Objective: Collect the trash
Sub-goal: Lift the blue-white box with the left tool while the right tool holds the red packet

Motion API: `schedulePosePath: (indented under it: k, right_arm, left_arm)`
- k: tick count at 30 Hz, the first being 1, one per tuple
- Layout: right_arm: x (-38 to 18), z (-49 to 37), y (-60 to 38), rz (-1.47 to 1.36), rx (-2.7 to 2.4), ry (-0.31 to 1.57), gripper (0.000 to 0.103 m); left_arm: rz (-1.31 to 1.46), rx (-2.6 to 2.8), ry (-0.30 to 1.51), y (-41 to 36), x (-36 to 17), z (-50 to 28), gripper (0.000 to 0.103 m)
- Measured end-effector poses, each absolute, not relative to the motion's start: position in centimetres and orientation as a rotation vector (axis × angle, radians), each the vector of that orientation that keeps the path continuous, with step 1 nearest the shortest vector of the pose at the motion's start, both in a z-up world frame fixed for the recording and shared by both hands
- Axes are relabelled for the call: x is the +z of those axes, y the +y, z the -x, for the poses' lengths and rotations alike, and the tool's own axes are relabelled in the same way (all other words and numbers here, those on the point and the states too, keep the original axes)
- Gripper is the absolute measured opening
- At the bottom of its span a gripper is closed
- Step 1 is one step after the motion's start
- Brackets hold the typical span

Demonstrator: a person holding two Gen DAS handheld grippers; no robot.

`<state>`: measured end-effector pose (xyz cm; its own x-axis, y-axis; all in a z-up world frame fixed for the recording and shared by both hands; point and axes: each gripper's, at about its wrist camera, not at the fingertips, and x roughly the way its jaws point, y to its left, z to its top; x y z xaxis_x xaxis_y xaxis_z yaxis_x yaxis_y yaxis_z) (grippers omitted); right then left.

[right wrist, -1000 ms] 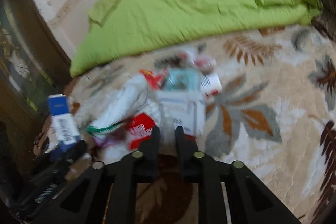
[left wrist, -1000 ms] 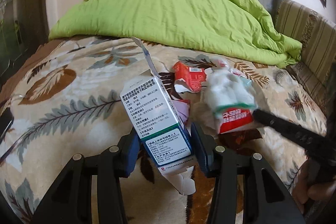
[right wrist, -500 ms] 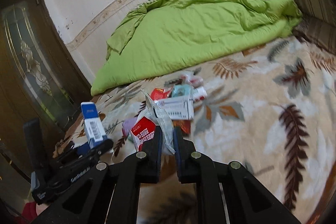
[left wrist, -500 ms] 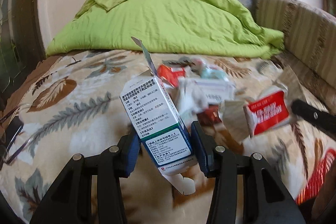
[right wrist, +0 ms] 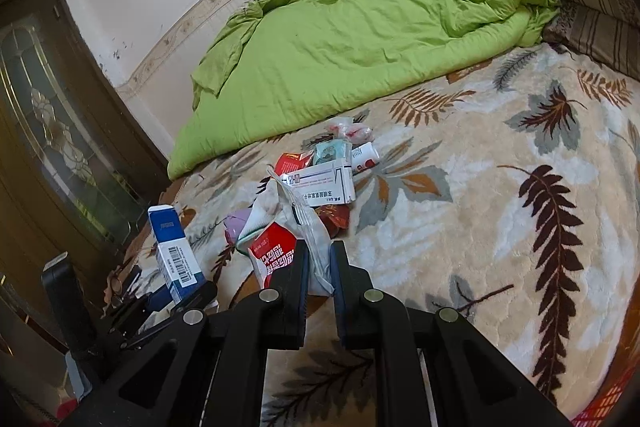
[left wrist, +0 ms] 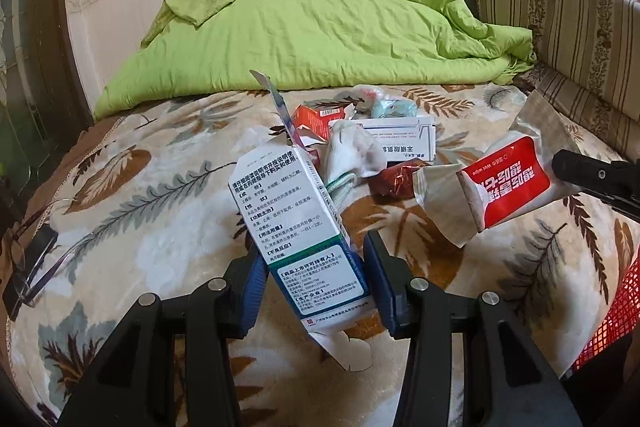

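Now left tool (left wrist: 316,277) pinching medicine box (left wrist: 298,227), right tool (right wrist: 319,267) clamping wet-wipe packet (right wrist: 276,255).

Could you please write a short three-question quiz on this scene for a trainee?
1. True or false: the left tool is empty.
2. What does the right tool grip? A) red wet-wipe packet B) glove C) green quilt
3. Fill in: the uncollected trash lies on the ____ blanket.

Key:
1. False: it clamps a white medicine box.
2. A
3. leaf-patterned
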<state>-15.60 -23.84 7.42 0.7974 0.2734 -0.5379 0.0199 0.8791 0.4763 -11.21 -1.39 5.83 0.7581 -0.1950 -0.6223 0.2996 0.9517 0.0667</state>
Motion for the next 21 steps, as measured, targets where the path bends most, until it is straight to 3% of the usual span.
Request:
schedulePosePath:
  k: [21]
  right_arm:
    - [7.56,15.56,-23.37,-0.455,0.138,0.631,0.012]
  left_arm:
    - [-0.183,-0.266,0.641,-1.6,5.85,11.06,0.046]
